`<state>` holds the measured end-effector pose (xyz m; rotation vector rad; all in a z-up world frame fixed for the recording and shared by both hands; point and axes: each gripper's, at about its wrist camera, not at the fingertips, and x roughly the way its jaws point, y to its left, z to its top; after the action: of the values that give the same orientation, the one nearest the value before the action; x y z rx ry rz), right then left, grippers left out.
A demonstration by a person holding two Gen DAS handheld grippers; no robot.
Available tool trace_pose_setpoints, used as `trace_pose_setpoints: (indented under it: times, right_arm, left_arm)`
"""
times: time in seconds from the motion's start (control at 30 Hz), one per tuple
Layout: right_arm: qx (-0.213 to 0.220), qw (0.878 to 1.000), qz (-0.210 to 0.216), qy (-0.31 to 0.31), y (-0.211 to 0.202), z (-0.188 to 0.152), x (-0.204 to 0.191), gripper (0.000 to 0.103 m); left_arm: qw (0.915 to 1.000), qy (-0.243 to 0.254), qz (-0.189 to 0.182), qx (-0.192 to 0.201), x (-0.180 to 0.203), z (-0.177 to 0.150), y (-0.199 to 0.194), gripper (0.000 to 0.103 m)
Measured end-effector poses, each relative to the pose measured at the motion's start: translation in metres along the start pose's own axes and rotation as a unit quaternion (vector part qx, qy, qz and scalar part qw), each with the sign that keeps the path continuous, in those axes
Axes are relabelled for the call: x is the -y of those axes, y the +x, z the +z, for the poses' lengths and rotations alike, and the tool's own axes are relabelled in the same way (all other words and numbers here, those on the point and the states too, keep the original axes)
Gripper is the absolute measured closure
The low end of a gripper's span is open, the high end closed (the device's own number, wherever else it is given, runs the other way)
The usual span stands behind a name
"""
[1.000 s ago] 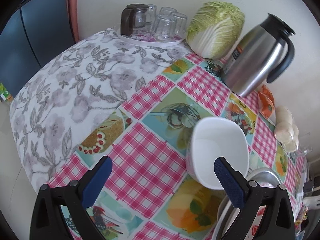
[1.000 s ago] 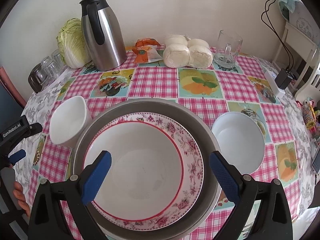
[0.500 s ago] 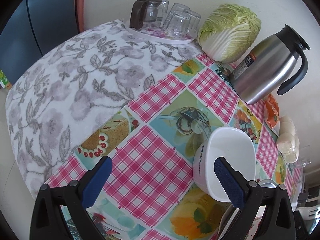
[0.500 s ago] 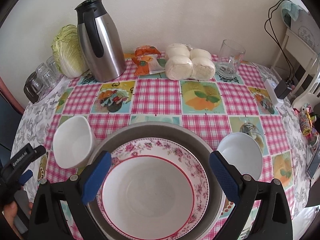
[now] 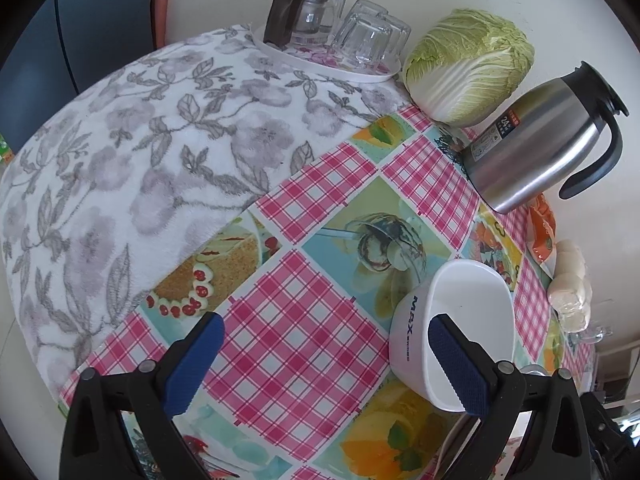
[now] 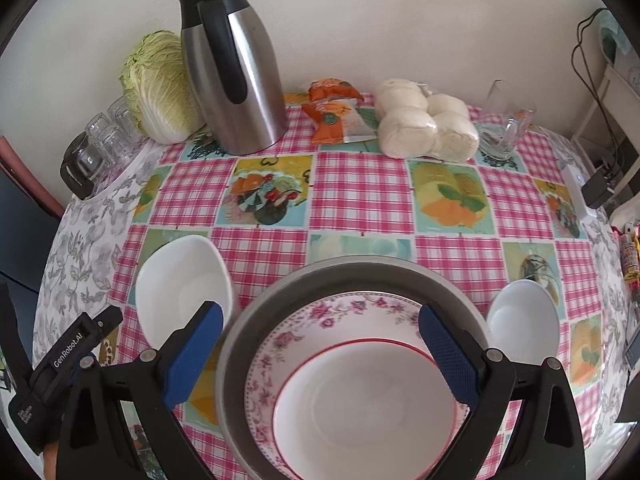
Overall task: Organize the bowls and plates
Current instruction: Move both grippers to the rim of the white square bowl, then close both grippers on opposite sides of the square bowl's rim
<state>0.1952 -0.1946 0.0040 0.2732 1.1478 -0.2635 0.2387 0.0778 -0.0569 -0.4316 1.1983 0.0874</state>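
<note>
A squarish white bowl point(image 5: 466, 328) point(image 6: 182, 288) sits on the checked tablecloth. In the left wrist view my left gripper point(image 5: 326, 364) is open above the cloth, its right finger in front of that bowl's near rim. A grey metal basin point(image 6: 280, 304) holds a floral pink-rimmed plate point(image 6: 320, 320) with a red-rimmed white plate point(image 6: 368, 404) on it. My right gripper point(image 6: 320, 356) hangs open over this stack. A round white bowl point(image 6: 522, 326) stands to the right of the basin. The left gripper's black body point(image 6: 68, 356) shows at the lower left.
At the table's back stand a steel thermos jug point(image 6: 232, 76), a cabbage point(image 5: 468, 68), an orange snack packet point(image 6: 334, 112), bagged white buns point(image 6: 424, 124) and a glass mug point(image 6: 504, 124). A tray of upturned glasses point(image 5: 336, 32) is at the far left. The left part carries a grey floral cloth point(image 5: 120, 168).
Both grippers have pulled back and risen. The basin stack and the squarish bowl now sit lower and smaller in view, and more of the table's back shows. No dish has moved.
</note>
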Motion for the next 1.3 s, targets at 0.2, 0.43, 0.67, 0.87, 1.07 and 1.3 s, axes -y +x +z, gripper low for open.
trace_pose_setpoints:
  times: [0.2,0.43,0.67,0.87,1.07,1.3]
  right_arm:
    - [-0.007,1.0,0.002,-0.018,0.015,0.001,-0.021,0.005]
    - [-0.003,0.999,0.002,-0.052,0.028,0.001,-0.047,0.013]
    - [-0.013,0.997,-0.003,-0.073,0.042,0.002,-0.058,0.041]
    - [-0.021,0.996,0.005,-0.083,0.052,0.003,-0.065,0.062]
    - [-0.029,0.996,0.008,-0.084,0.062,0.003,-0.07,0.082]
    - [-0.043,0.994,0.013,-0.098,0.073,0.002,-0.081,0.091]
  left_arm:
    - [0.9996,-0.003,-0.024,-0.013,0.002,-0.001,0.006,0.0]
    - [0.9988,0.02,-0.039,-0.024,0.013,-0.006,0.015,0.001]
    - [0.9978,0.029,-0.051,-0.03,0.02,-0.009,0.023,0.01]
    - [0.9973,0.029,-0.06,-0.032,0.022,-0.009,0.028,0.017]
    - [0.9947,0.016,-0.094,-0.04,0.022,-0.01,0.033,0.021]
    - [0.9924,0.012,-0.113,-0.048,0.027,-0.014,0.039,0.037]
